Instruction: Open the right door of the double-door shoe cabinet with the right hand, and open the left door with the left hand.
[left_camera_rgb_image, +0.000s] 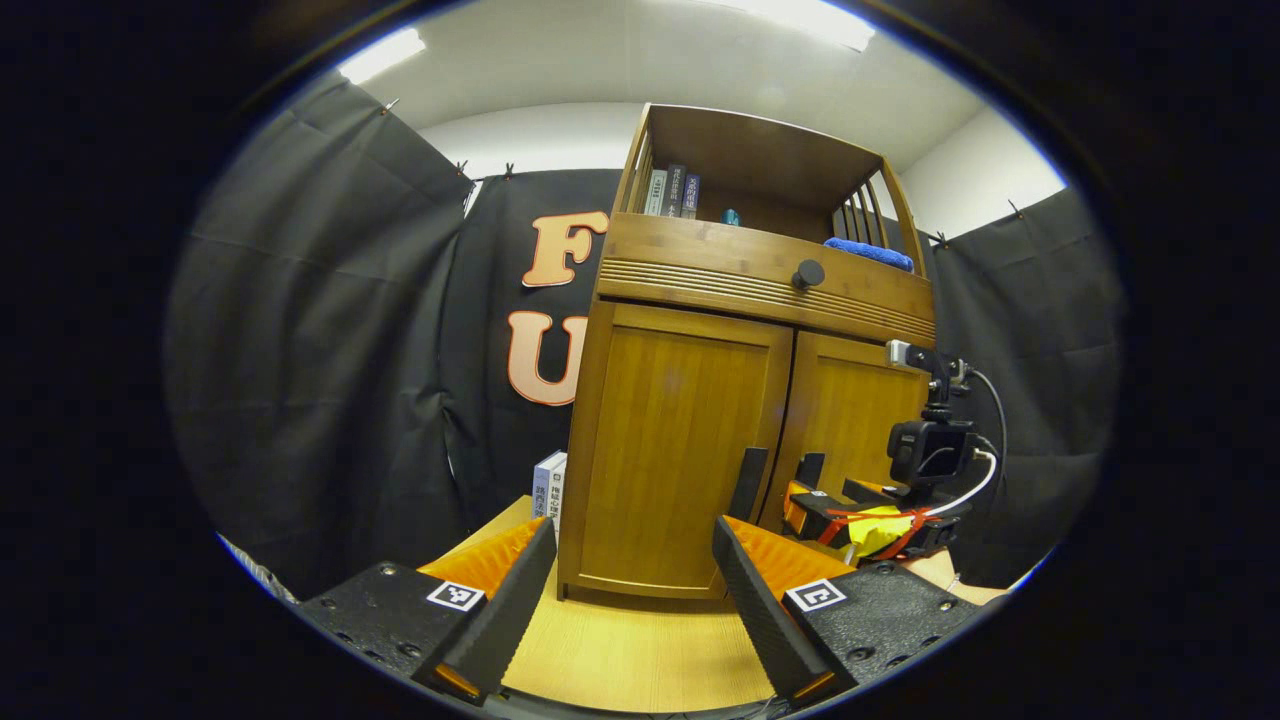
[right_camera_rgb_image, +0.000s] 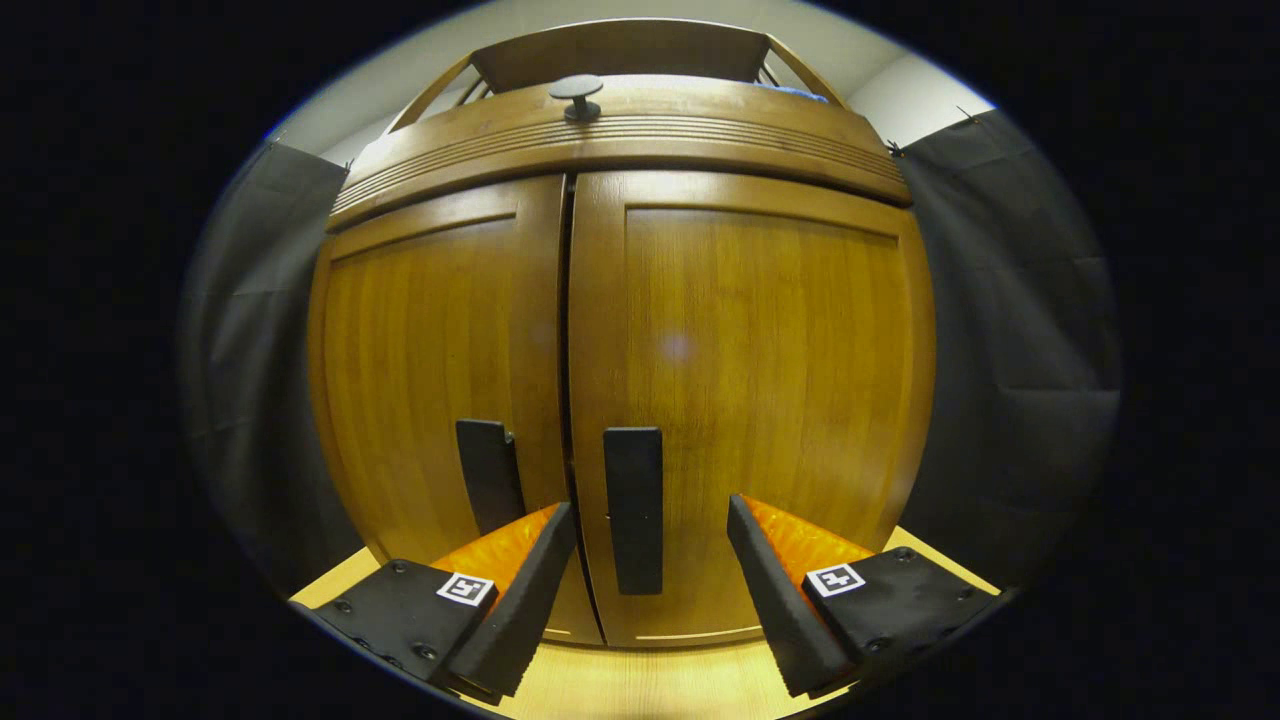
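Right now both doors of the shoe cabinet (right_camera_rgb_image: 620, 330) are shut, filling the middle of the right gripper view, with the right door's handle (right_camera_rgb_image: 633, 508) low in the frame and the left door's handle (right_camera_rgb_image: 489, 476) just to its left across the seam. The right gripper (right_camera_rgb_image: 650, 590) has its fingers spread wide, the handle sitting between them but not yet touched. If it closes off-centre, I'd guess one finger could catch the seam or the neighbouring handle and drag the wrong door. In the left gripper view the left gripper (left_camera_rgb_image: 630, 600) is also spread, hanging back at the bottom of the frame, well apart from the left door (left_camera_rgb_image: 670, 440). Its risk looks like crowding: the right gripper (left_camera_rgb_image: 815, 505), at lower right against the cabinet, stands near the handles, so a hurried reach could knock it
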